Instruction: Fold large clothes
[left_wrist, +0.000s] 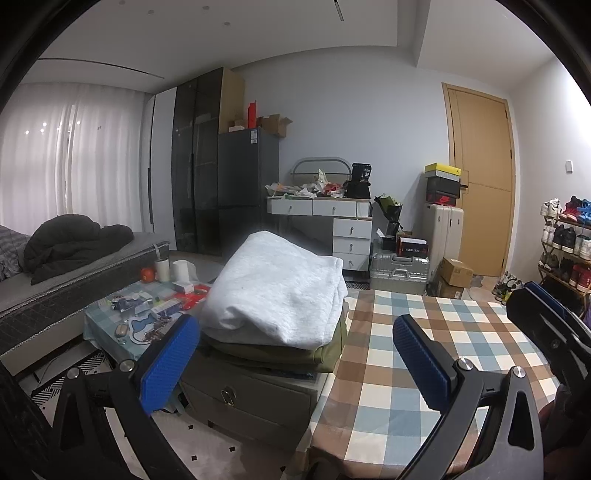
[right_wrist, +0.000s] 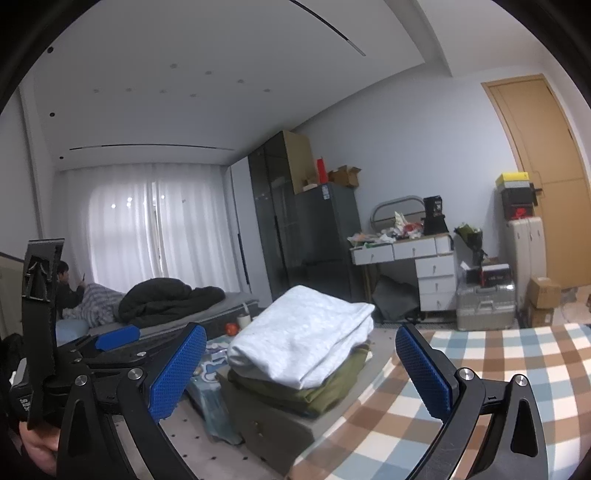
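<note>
Left of frame in the left wrist view, the left gripper (left_wrist: 295, 363) hangs with fingers spread wide, holding nothing. Centre frame sits the payoff: two folded garments stacked on a grey drawer unit (left_wrist: 251, 398), a white sweatshirt (left_wrist: 277, 291) on top of an olive-green garment (left_wrist: 314, 356), both looking finished. Moving right, the checkered table (left_wrist: 424, 332) shows no cloth lying on it in either view. At the right edge the right gripper (left_wrist: 546, 317) peeks in; its own camera shows its fingers wide and holding nothing too. Two pieces folded, and I'd guess the job is near done unless another garment waits out of view.
</note>
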